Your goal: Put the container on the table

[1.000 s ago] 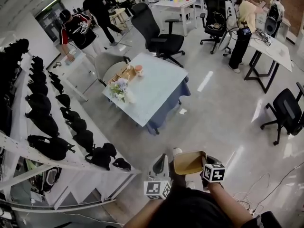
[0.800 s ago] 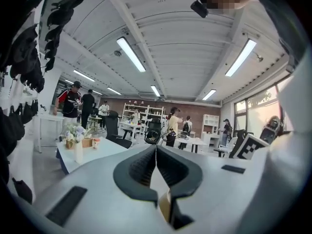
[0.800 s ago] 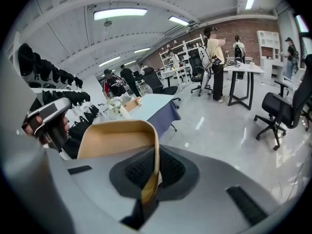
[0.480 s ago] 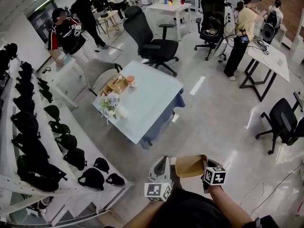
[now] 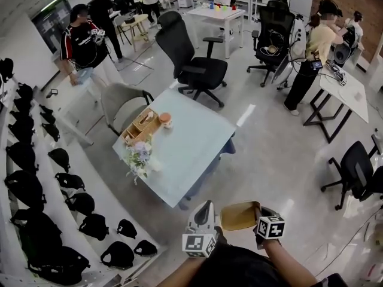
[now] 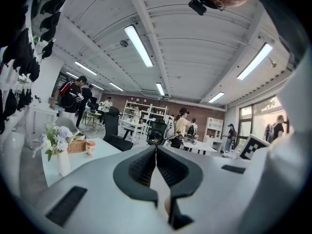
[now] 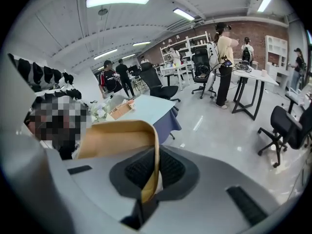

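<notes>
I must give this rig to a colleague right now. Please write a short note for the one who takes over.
Left tool: shut, nothing seen in it.
Right tool: shut on one wall of the brown container, held open side up.
Table: ahead across the floor, not reached; basket, cup and flowers along its left side.
Done: container is in hand. To do: go to the table, set it on the bare top, release.
</notes>
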Demonstrator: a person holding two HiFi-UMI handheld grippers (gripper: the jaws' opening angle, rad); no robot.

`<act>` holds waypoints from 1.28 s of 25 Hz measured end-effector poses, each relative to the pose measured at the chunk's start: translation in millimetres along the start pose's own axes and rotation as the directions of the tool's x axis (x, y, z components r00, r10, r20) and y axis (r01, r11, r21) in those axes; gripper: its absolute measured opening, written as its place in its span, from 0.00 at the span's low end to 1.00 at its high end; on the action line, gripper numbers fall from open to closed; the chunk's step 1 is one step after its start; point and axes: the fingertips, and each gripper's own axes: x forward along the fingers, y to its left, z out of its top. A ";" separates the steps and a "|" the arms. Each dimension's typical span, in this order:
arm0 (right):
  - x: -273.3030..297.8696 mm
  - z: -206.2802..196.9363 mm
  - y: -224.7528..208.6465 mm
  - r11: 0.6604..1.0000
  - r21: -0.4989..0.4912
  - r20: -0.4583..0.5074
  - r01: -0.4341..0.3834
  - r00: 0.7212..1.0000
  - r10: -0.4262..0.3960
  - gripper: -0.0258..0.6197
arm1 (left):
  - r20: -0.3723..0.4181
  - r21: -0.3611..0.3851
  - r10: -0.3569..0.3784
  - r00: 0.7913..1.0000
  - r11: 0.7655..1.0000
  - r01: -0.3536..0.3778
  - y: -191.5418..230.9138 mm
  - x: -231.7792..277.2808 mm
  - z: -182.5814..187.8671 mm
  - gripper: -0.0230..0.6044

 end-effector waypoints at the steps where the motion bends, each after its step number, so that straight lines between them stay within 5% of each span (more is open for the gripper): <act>1: 5.7 6.8 -1.3 1.000 0.012 -0.006 0.004 1.000 -0.004 0.05 | -0.001 -0.009 0.003 1.000 1.000 -0.003 7.5 7.7 2.9 0.05; 11: 49.1 91.2 -4.2 0.996 0.051 0.010 0.068 0.998 -0.068 0.05 | 0.013 -0.023 -0.007 1.000 1.000 0.007 78.0 81.8 36.8 0.05; 16: 73.4 110.2 -3.3 0.995 0.048 0.008 0.090 0.996 -0.091 0.05 | 0.049 0.041 -0.029 0.998 0.999 0.027 92.6 106.4 52.1 0.05; 22: 93.9 122.6 18.6 0.998 0.012 -0.009 0.063 0.998 -0.063 0.05 | 0.043 0.000 -0.019 0.999 1.000 0.019 102.2 110.1 51.6 0.05; 32: 139.4 151.6 28.8 0.997 -0.073 -0.055 -0.028 0.998 0.024 0.05 | 0.044 0.026 0.135 0.990 0.990 -0.136 135.6 107.4 49.0 0.05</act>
